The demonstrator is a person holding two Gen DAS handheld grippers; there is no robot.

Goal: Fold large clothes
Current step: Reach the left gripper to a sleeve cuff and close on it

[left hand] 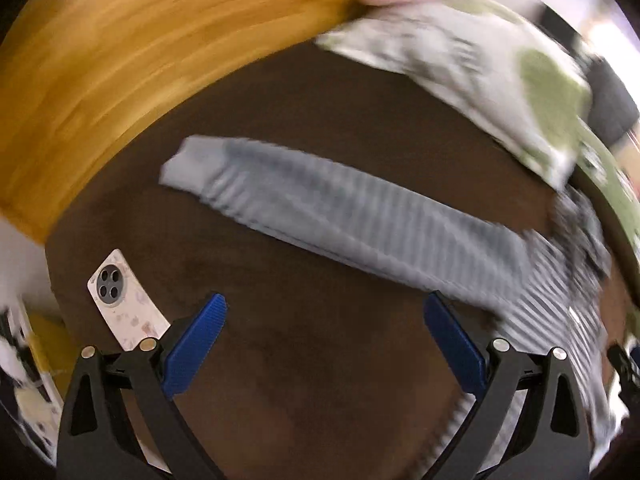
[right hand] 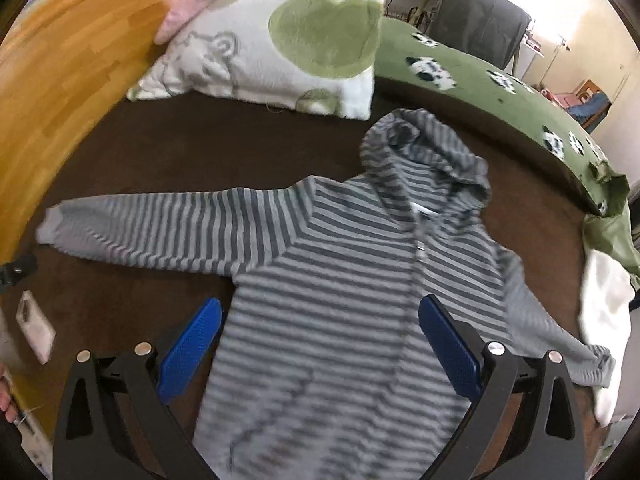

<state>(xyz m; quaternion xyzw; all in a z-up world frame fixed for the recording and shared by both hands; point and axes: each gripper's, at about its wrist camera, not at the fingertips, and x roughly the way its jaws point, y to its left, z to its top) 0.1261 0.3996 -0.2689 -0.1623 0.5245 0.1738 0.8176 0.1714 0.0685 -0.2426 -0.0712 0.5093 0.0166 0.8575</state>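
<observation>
A grey striped hooded sweater [right hand: 332, 280] lies flat, front up, on a dark brown bed cover [right hand: 192, 152]. Its hood points to the far side and its left sleeve [right hand: 168, 232] stretches out to the left. The same sleeve shows in the left wrist view [left hand: 344, 216], blurred. My left gripper [left hand: 326, 312] is open and empty above the brown cover, just short of that sleeve. My right gripper [right hand: 320, 316] is open and empty above the sweater's body, its blue fingers [right hand: 448, 344] on either side of the chest.
A white and green pillow [right hand: 272, 52] lies at the head of the bed against a wooden headboard [right hand: 60, 60]. A green blanket [right hand: 500, 92] lies to the right. A white phone [left hand: 128, 304] lies on the cover by my left gripper.
</observation>
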